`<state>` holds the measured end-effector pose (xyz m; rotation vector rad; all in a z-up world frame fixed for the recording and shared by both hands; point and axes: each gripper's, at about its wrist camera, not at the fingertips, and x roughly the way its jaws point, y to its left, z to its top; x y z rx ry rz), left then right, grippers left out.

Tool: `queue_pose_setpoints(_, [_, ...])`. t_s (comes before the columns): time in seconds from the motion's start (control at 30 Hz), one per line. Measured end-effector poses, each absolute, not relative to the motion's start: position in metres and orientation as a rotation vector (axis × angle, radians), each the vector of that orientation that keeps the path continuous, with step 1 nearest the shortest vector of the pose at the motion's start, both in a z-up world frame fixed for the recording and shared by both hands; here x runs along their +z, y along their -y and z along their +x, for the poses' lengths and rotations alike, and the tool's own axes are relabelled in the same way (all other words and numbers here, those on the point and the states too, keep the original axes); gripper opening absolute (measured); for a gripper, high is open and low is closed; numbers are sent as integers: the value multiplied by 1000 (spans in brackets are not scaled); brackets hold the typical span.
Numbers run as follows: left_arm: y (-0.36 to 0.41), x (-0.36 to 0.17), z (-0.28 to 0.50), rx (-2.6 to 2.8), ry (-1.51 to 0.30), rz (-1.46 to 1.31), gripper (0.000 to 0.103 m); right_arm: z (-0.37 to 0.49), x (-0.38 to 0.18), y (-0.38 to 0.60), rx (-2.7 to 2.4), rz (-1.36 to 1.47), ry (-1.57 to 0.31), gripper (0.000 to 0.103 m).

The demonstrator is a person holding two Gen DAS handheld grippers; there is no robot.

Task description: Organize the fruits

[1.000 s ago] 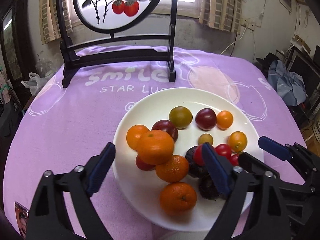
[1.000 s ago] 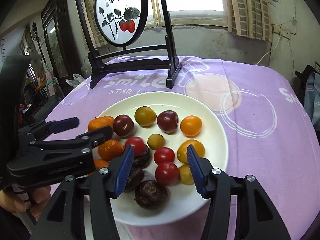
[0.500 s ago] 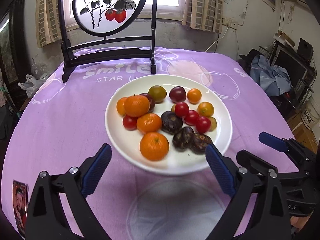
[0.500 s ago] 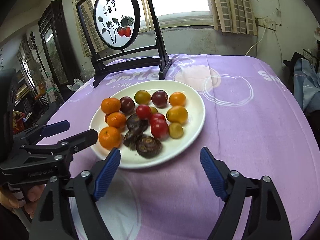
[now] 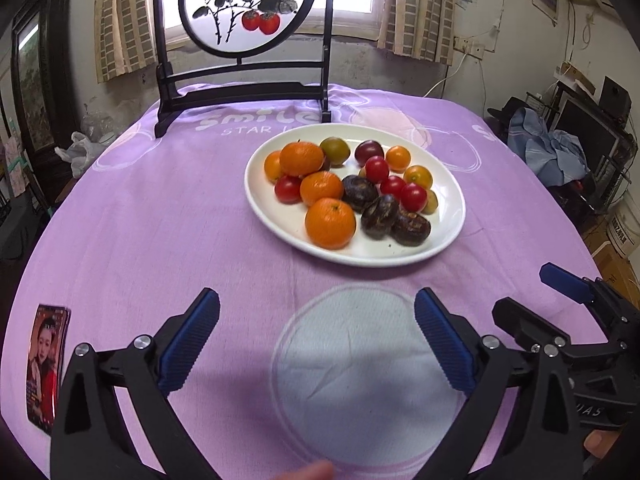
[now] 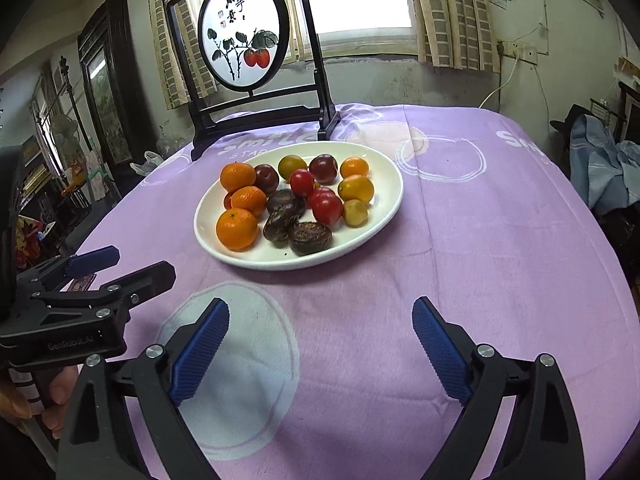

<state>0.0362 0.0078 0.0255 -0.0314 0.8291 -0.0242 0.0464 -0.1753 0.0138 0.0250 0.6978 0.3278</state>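
Left wrist view: my left gripper (image 5: 316,336) and right gripper (image 6: 320,344) are both opening wide, empty, short of the fruit-grouped white plate (image 5: 452,216).

The fruits sit together on a white oval plate (image 5: 450,236). Oranges (image 5: 330,223) cluster at its left side, one (image 5: 301,158) stacked on others toward the far rim. Three dark brown wrinkled fruits (image 5: 379,211) lie near the plate's middle and near rim. Red tomatoes (image 5: 413,197) group right of them, with yellow-orange ones (image 5: 417,176) beyond. A greenish tomato (image 5: 335,151) and a dark purple one (image 5: 369,150) rest at the far rim.
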Motion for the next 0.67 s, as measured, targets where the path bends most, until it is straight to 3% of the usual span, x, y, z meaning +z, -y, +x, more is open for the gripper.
queue_pose_setpoints(0.67, [-19,-14,36,12,-902,-61,98,45,-17,172,314,-25,-769,94])
